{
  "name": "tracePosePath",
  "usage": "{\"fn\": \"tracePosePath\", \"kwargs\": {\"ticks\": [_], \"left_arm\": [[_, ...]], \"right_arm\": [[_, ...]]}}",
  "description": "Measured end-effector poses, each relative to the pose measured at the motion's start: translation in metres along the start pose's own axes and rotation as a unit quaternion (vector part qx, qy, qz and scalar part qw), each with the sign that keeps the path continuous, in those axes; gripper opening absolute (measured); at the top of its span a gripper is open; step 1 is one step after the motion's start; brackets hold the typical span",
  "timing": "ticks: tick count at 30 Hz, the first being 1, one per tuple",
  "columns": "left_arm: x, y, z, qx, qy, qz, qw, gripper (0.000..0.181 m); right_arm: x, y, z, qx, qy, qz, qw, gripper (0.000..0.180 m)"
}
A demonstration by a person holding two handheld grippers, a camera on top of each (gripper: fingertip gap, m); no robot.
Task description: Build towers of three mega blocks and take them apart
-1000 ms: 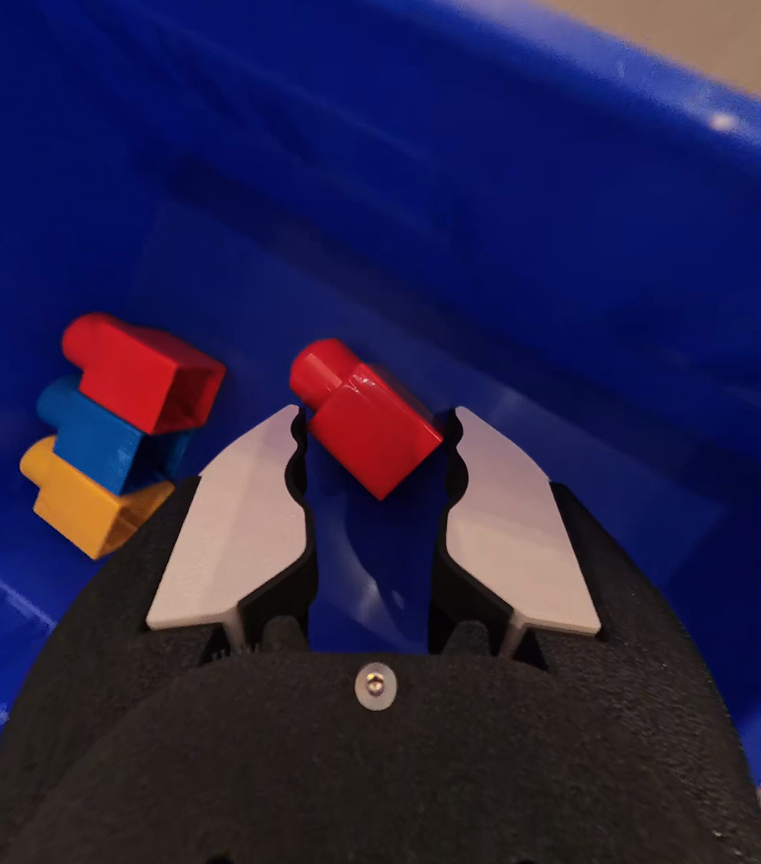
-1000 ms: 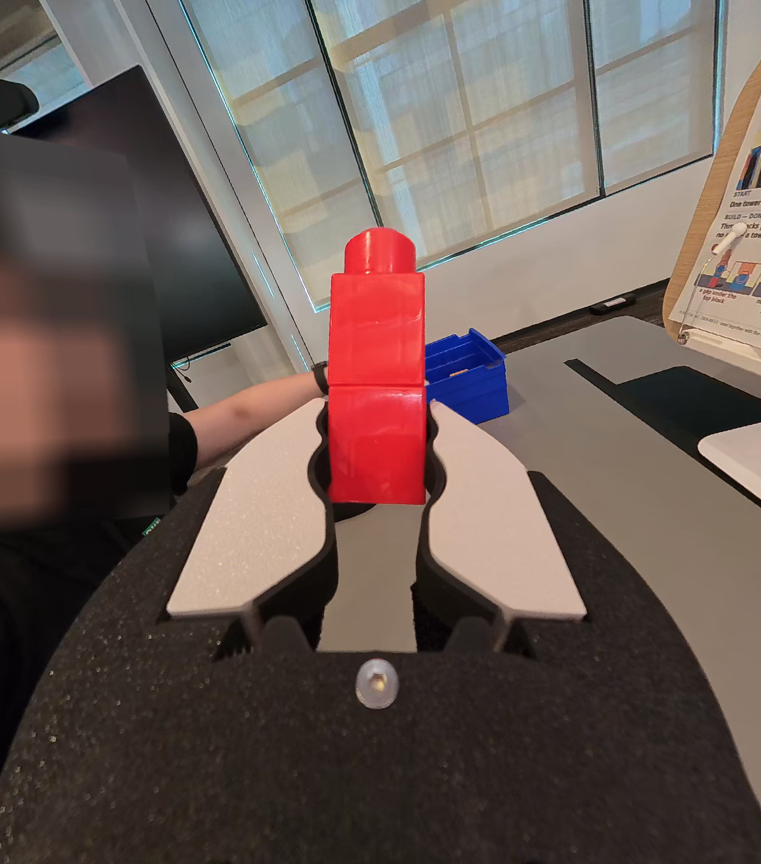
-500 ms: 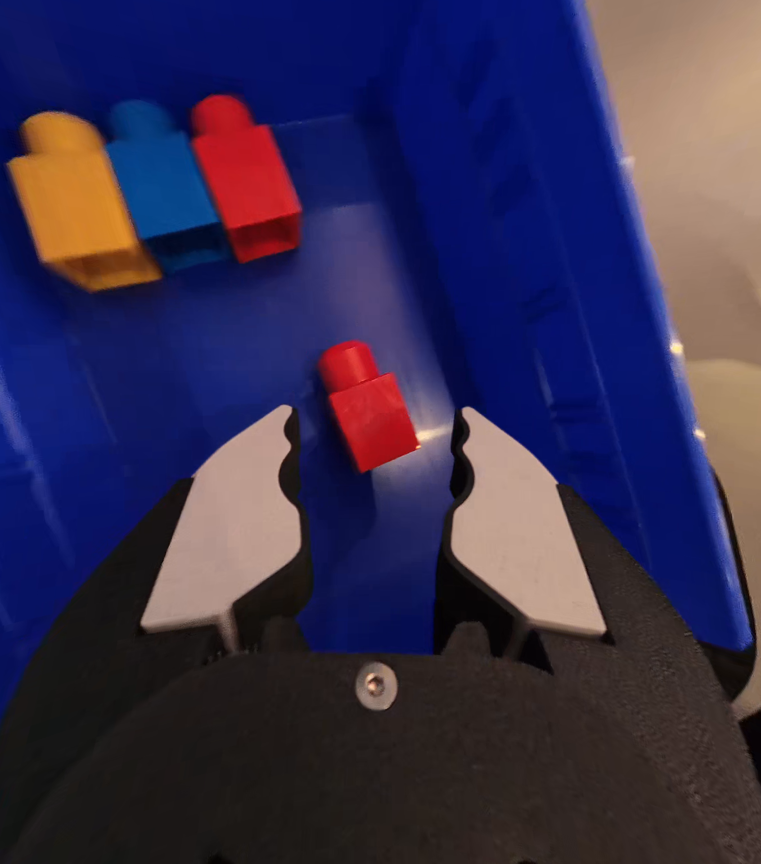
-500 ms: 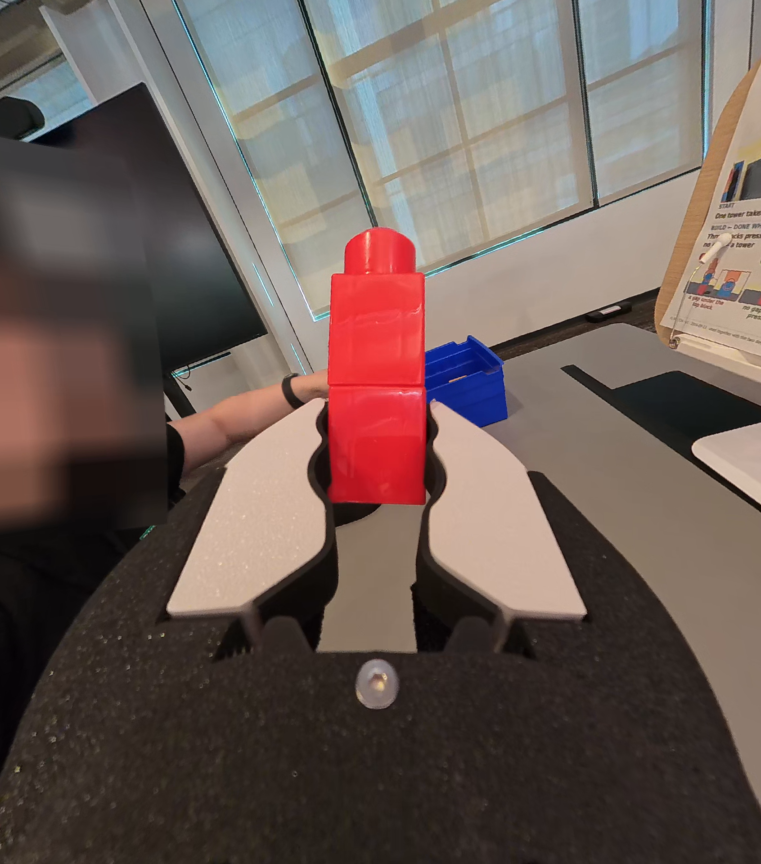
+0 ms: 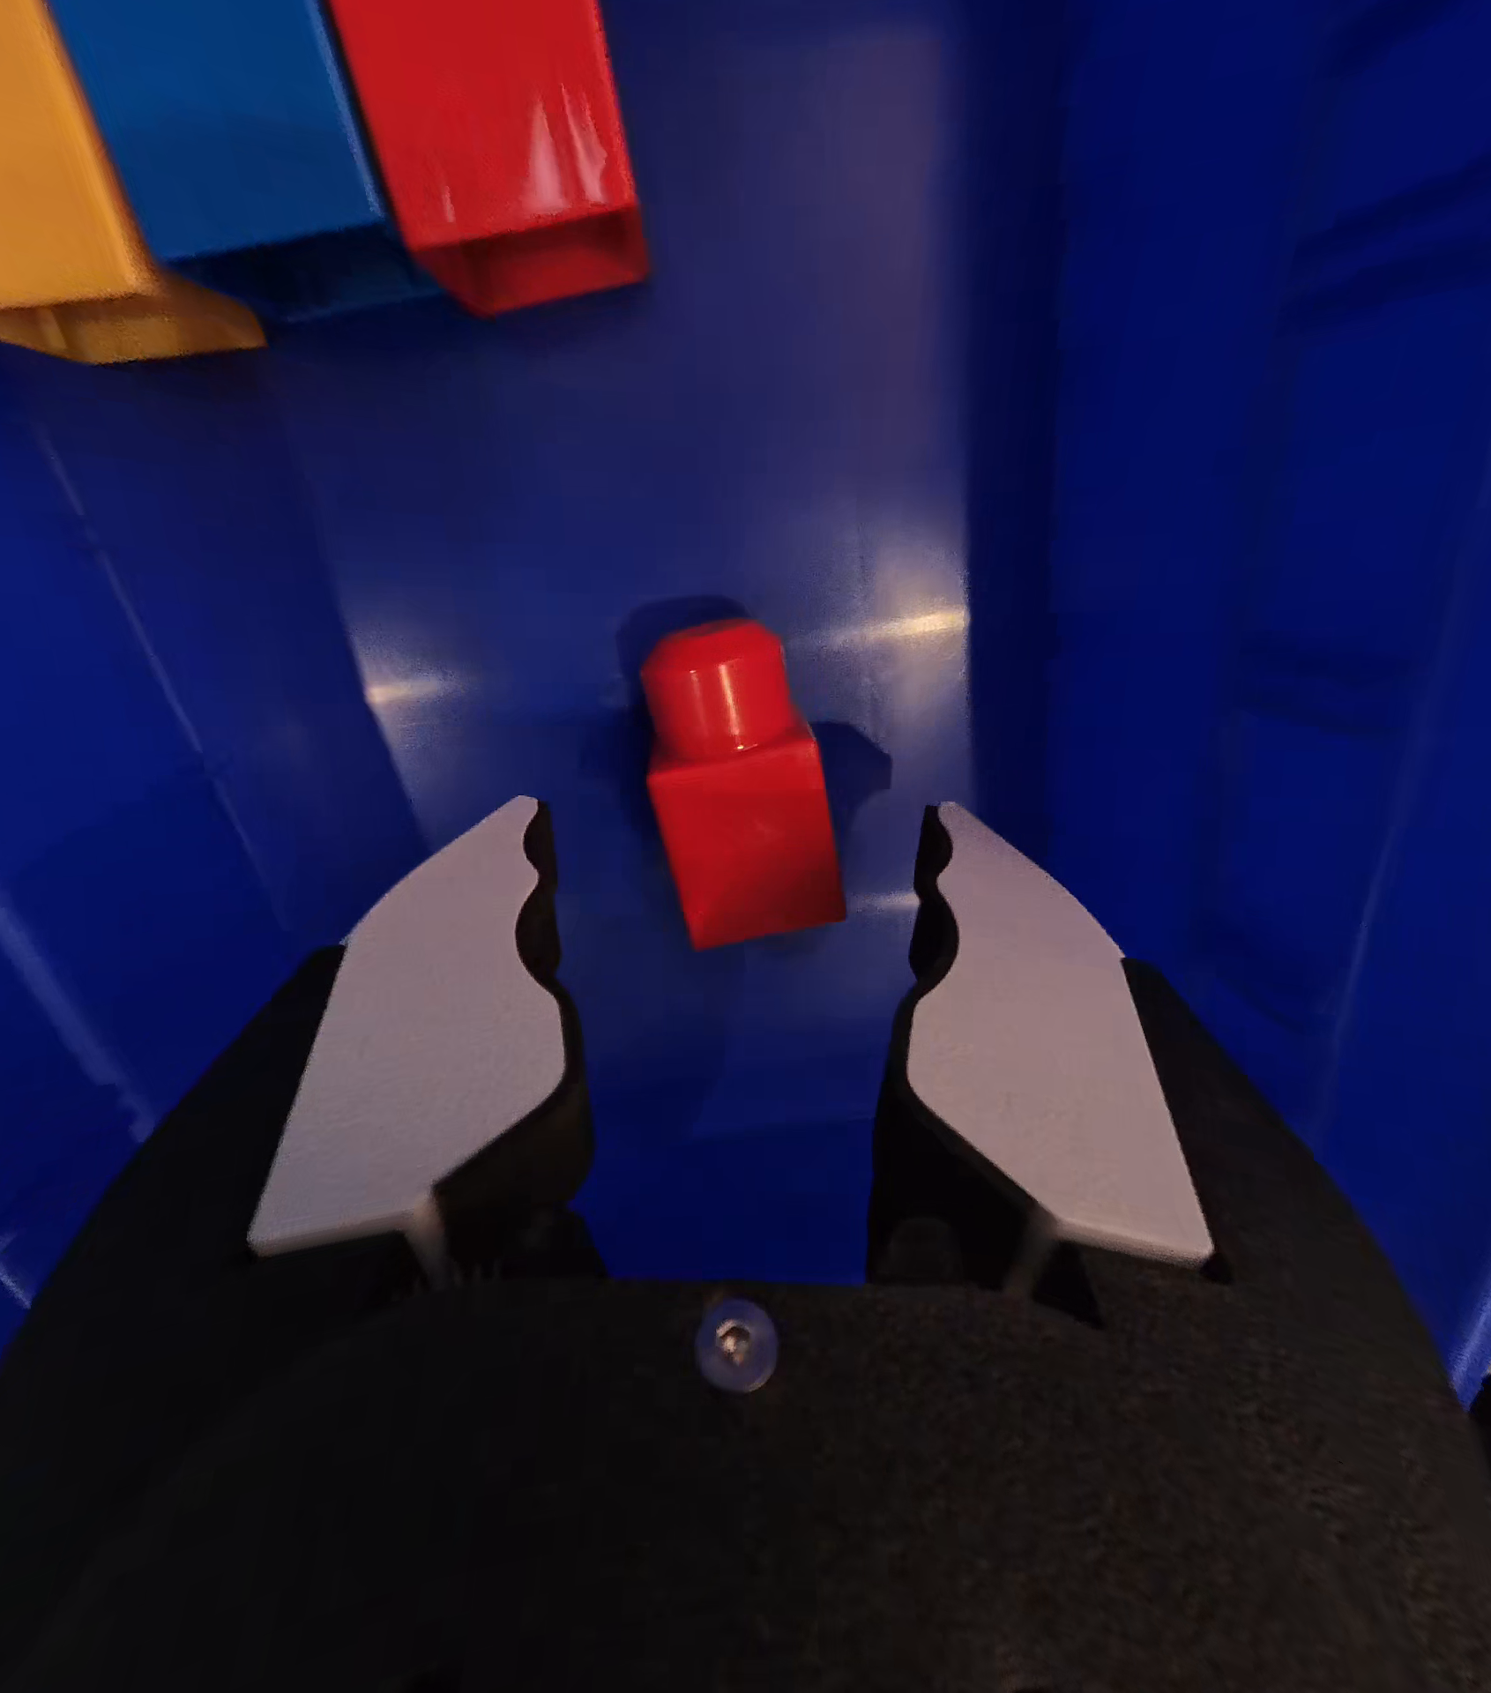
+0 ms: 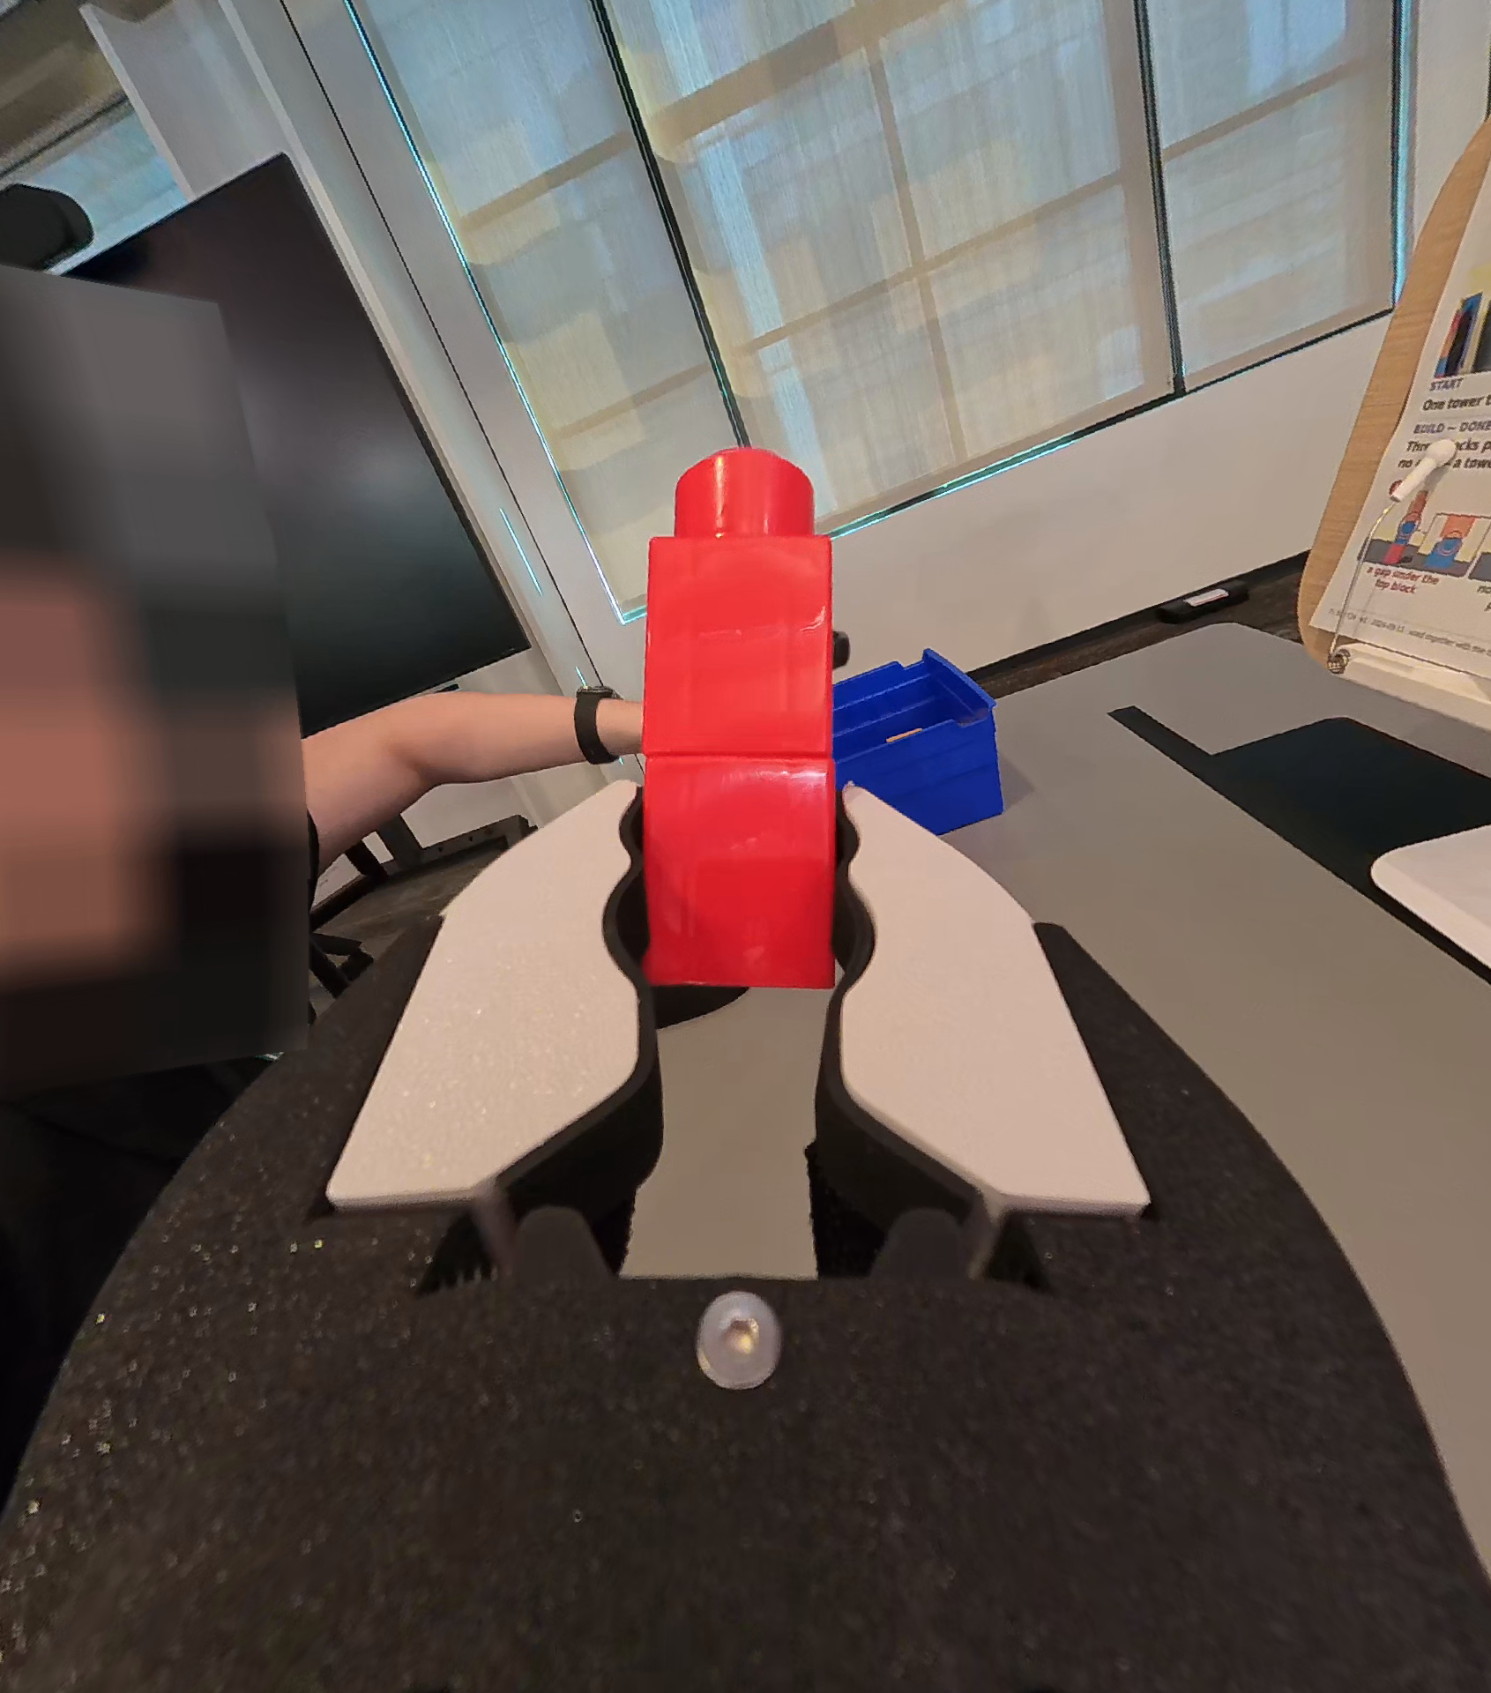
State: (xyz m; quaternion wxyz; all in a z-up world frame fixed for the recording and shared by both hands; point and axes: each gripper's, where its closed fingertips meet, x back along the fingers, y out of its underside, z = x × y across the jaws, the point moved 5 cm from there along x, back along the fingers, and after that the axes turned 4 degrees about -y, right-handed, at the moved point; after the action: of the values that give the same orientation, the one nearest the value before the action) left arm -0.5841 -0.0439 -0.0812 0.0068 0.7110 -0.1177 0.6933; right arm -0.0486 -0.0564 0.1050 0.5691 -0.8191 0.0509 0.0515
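Left tongs (image 5: 734, 824) gape inside the bin (image 5: 1273, 641), a loose red block (image 5: 741, 806) lying just ahead between their tips; right tongs (image 6: 740, 806) clamp the stack (image 6: 737, 751) by its lower block.

The left wrist view looks steeply down, close, into a blue plastic bin (image 5: 1181, 458); the right wrist view faces level across the grey tabletop (image 6: 1181, 916) (sharing that bin, distant).

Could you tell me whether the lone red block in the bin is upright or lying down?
Lying down: the lone red block rests on its side on the blue bin floor, stud pointing away from the open left gripper.
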Motion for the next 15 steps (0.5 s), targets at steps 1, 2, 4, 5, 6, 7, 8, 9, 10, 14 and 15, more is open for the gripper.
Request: {"fn": "tracePosePath", "kwargs": {"ticks": [1,2,4,5,6,7,8,9,10,14,15], "left_arm": [[-0.002,0.0,0.003,-0.004,-0.005,-0.004,1.0,0.076],[-0.003,0.0,0.004,-0.007,-0.009,-0.009,1.0,0.076],[-0.006,-0.001,0.006,-0.007,-0.013,-0.019,1.0,0.076],[-0.008,0.0,0.006,-0.004,-0.011,-0.024,1.0,0.076],[-0.01,0.0,0.007,0.0,-0.007,-0.029,1.0,0.076],[-0.012,0.001,0.007,0.003,-0.004,-0.035,0.999,0.075],[-0.014,0.002,0.008,0.005,-0.001,-0.039,0.999,0.075],[-0.014,0.002,0.007,0.006,-0.002,-0.039,0.999,0.074],[-0.014,0.001,0.006,0.005,-0.007,-0.037,0.999,0.069],[-0.014,-0.001,0.002,0.016,-0.009,-0.039,0.999,0.058],[-0.015,-0.001,0.001,0.017,-0.011,-0.04,0.999,0.055]], "right_arm": [[0.001,0.0,0.0,-0.001,-0.001,0.001,1.0,0.035],[0.002,-0.001,0.0,-0.002,-0.002,0.003,1.0,0.035],[0.003,-0.002,0.0,-0.005,-0.005,0.009,1.0,0.036],[0.004,-0.002,-0.001,-0.006,-0.007,0.011,1.0,0.035],[0.004,-0.003,-0.001,-0.006,-0.01,0.012,1.0,0.035],[0.004,-0.003,-0.002,-0.006,-0.012,0.013,1.0,0.036],[0.004,-0.003,-0.002,-0.006,-0.013,0.012,1.0,0.036],[0.004,-0.003,-0.003,-0.006,-0.013,0.011,1.0,0.035],[0.005,-0.003,-0.003,-0.005,-0.014,0.011,1.0,0.035],[0.004,-0.003,-0.004,-0.006,-0.017,0.013,1.0,0.035],[0.004,-0.004,-0.004,-0.005,-0.016,0.013,1.0,0.035]]}}
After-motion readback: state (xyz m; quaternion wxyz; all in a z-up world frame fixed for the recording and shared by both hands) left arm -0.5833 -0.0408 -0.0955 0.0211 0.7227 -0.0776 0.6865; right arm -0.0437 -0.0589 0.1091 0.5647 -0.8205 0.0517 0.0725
